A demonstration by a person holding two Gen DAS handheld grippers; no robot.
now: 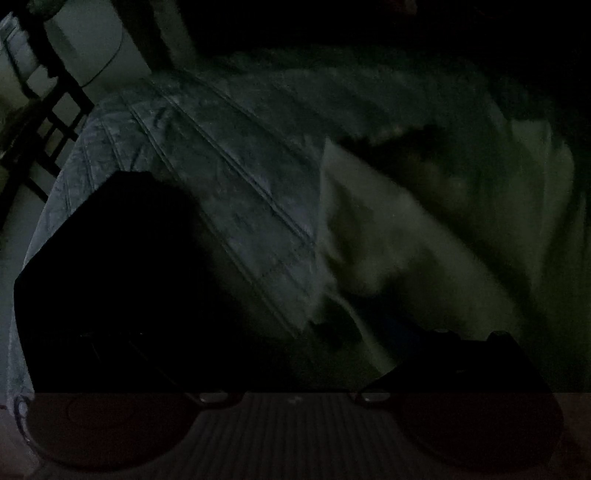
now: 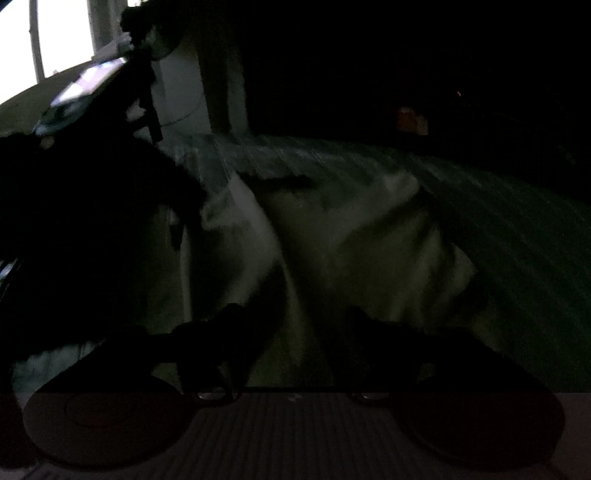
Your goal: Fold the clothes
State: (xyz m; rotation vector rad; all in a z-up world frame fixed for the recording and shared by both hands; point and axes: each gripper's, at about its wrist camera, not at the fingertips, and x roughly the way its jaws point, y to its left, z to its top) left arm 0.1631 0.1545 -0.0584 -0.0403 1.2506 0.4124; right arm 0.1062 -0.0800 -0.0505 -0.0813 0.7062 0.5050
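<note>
Super dark footage, so take this with salt. The biggest risk I see is plain bad visibility plus blur: both views are smeared, so a pinch could catch one layer of cloth or none, or snag the bedding underneath and drag it along into the fold.

Landmark is the pale garment [image 1: 424,229], some light-coloured piece of clothing, rumpled and bunched, not flat. It lies on a quilted bedspread [image 1: 229,177] with stitched seam lines, so this is a bed. In the left view the bedspread sits to the left of the pale garment, and beyond that is a dark metal bed frame [image 1: 40,122] with a grid pattern.

Left claw [image 1: 295,369]: the pale garment lies just ahead of it and runs down between its two dark fingers. The fingers look set apart, but I honestly cannot tell if cloth is pinched at the tips, too dark.

Right claw [image 2: 295,332]: same story, the pale garment [image 2: 351,240] is right in front, with a fold of it dropping into the gap between the fingers. They look spread, gripping or not I cannot tell. To the left of the garment here is a big dark shape, probably the other claw, and a bright window [image 2: 62,33] behind
</note>
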